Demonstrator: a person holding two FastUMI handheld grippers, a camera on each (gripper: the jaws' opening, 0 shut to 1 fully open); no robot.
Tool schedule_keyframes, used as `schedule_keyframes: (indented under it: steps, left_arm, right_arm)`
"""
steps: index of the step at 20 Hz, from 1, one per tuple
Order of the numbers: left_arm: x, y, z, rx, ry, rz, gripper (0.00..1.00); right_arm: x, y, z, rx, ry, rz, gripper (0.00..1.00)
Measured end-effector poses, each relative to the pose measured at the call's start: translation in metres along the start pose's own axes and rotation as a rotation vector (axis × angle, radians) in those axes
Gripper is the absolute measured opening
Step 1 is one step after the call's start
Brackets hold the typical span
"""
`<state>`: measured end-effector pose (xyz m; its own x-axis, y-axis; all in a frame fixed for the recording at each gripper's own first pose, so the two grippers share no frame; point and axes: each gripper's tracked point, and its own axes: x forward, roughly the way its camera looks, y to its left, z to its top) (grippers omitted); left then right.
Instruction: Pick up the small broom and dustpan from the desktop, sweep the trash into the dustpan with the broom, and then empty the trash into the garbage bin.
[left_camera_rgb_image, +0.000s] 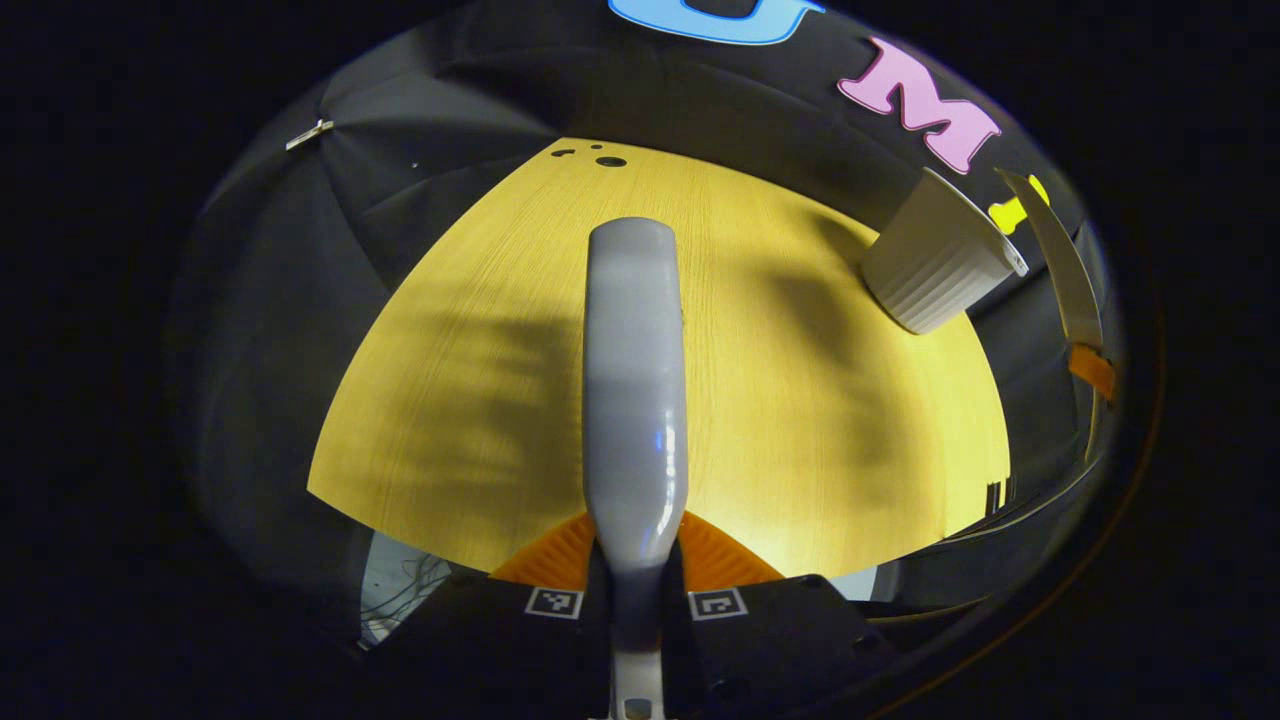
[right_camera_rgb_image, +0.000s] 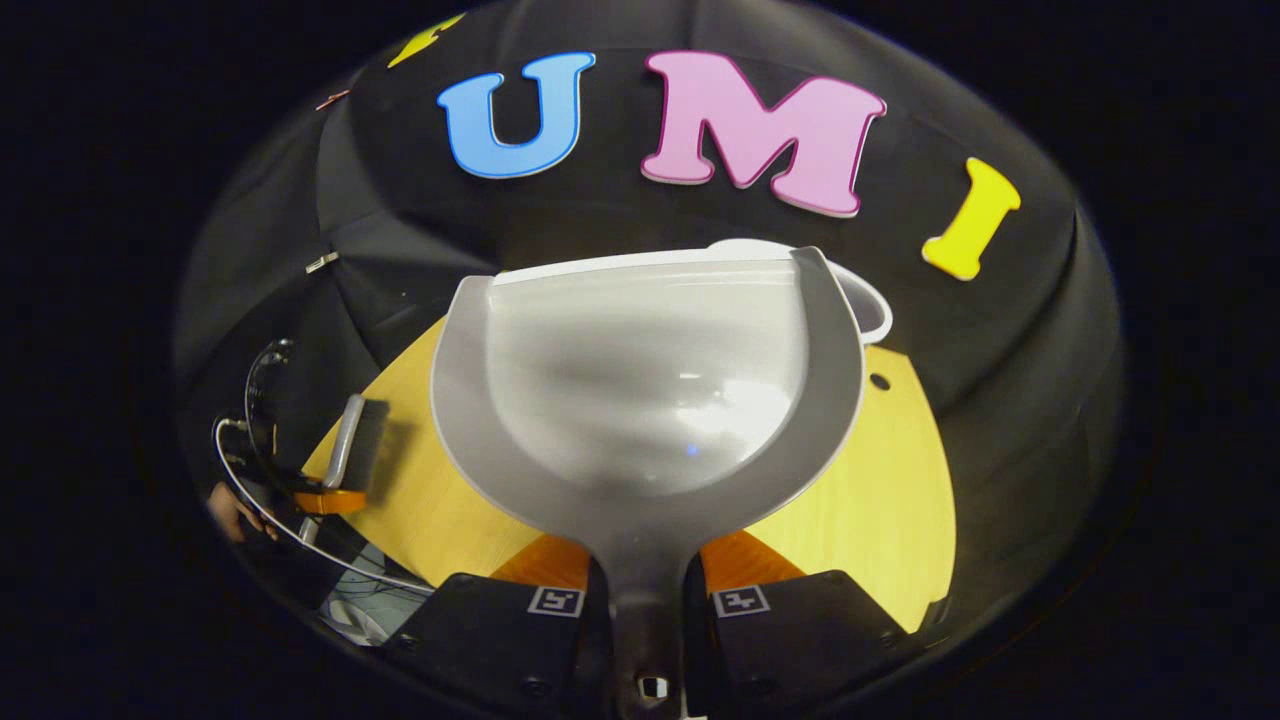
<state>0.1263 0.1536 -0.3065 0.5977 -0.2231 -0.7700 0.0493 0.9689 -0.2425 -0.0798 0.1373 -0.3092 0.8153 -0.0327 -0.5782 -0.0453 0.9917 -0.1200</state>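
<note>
My left gripper is shut on the handle of the small grey broom, which points forward above the yellow desktop. A white ribbed garbage bin stands at the upper right of the left gripper view, with the edge of the dustpan just beyond it. In the right gripper view, my right gripper is shut on the handle of the grey dustpan. The pan is held up with its front lip over the bin's rim. The broom and the left gripper sit far left.
Small round holes mark the desktop's far end. Black cloth wall surrounds the table on all sides. Cables and a hand show behind the left gripper. The table's near edge drops to the floor.
</note>
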Motion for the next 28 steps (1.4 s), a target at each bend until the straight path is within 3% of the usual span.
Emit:
schedule_keyframes:
  steps: [5,7,8,13,16,19,20,21,22,24,25,26,27,28]
  left_arm:
    - [0.021,-0.008,0.005,0.063,0.053,-0.008,0.24]
    - [0.032,-0.013,0.008,0.098,0.078,-0.011,0.21]
    - [0.037,-0.015,0.009,0.111,0.093,-0.016,0.24]
    - [0.065,-0.025,0.017,0.183,0.163,-0.008,0.24]
    - [0.072,-0.028,0.021,0.224,0.189,0.016,0.21]
    - [0.076,-0.027,0.025,0.244,0.208,0.052,0.24]
    - [0.077,-0.028,0.025,0.249,0.216,0.060,0.20]
    - [0.079,-0.027,0.023,0.253,0.233,0.068,0.24]
    - [0.082,-0.026,0.024,0.252,0.244,0.075,0.21]
    - [0.085,-0.026,0.022,0.238,0.265,0.080,0.25]
    - [0.087,-0.026,0.021,0.224,0.272,0.084,0.25]
    - [0.087,-0.026,0.020,0.213,0.278,0.087,0.26]
    - [0.089,-0.026,0.020,0.202,0.278,0.093,0.26]
    - [0.088,-0.026,0.021,0.197,0.277,0.100,0.27]
  right_arm:
    - [0.041,0.032,-0.066,0.075,0.153,0.063,0.31]
    - [0.053,0.032,-0.085,0.115,0.204,0.052,0.32]
    - [0.064,0.034,-0.096,0.131,0.225,0.051,0.32]
    - [0.115,0.036,-0.128,0.186,0.318,0.038,0.32]
    - [0.128,0.032,-0.136,0.187,0.361,0.020,0.32]
    - [0.142,0.033,-0.144,0.206,0.390,0.015,0.32]
    - [0.145,0.033,-0.146,0.210,0.401,0.012,0.32]
    - [0.148,0.033,-0.148,0.213,0.411,0.010,0.32]
    - [0.153,0.033,-0.151,0.219,0.422,0.010,0.32]
    - [0.155,0.037,-0.154,0.233,0.435,0.012,0.33]
    - [0.156,0.036,-0.154,0.226,0.431,0.008,0.26]
    - [0.155,0.037,-0.155,0.220,0.434,0.006,0.41]
    - [0.155,0.038,-0.153,0.219,0.433,0.011,0.27]
    - [0.156,0.041,-0.154,0.223,0.435,0.015,0.35]
